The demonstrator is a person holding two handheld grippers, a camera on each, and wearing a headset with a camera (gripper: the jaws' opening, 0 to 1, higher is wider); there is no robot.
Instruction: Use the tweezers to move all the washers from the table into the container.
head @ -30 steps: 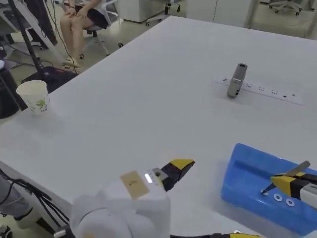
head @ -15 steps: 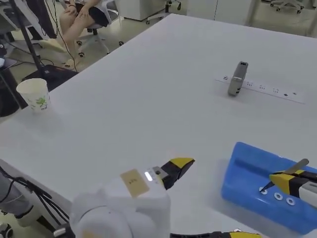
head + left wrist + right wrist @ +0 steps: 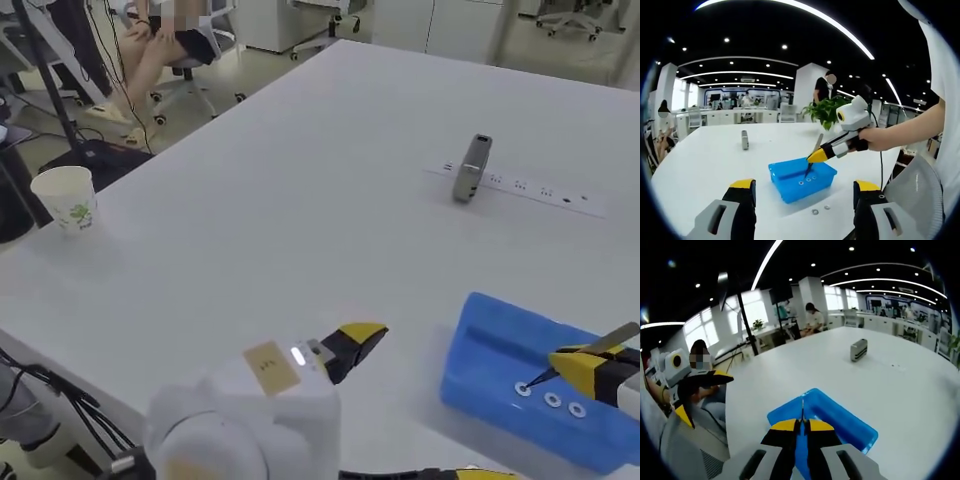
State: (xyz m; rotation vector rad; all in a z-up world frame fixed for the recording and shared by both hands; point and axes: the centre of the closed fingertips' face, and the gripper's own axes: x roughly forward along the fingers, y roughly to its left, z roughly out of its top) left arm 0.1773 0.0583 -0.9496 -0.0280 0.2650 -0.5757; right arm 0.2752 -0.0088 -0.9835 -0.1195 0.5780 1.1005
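A blue container [image 3: 492, 325] sits at the table's near right with three washers [image 3: 551, 399] inside. My right gripper [image 3: 592, 362] is shut on metal tweezers [image 3: 540, 378], whose tip reaches down to the leftmost washer [image 3: 522, 389]. Whether the tip still grips it cannot be told. In the right gripper view the shut gripper [image 3: 801, 426] holds the tweezers [image 3: 801, 409] above the container [image 3: 845, 422]. My left gripper [image 3: 362, 338] hovers open left of the container. The left gripper view has the container [image 3: 785, 167] ahead, with two washers [image 3: 815, 211] on the table before it.
A paper cup [image 3: 67, 197] stands near the left table edge. A grey device [image 3: 470, 168] lies across a white power strip [image 3: 535, 188] at the far right. A person sits on a chair [image 3: 165, 40] beyond the far-left table corner.
The head camera has shifted a little. The tweezers' tip stays down by the leftmost washer in the container. My left gripper has not moved.
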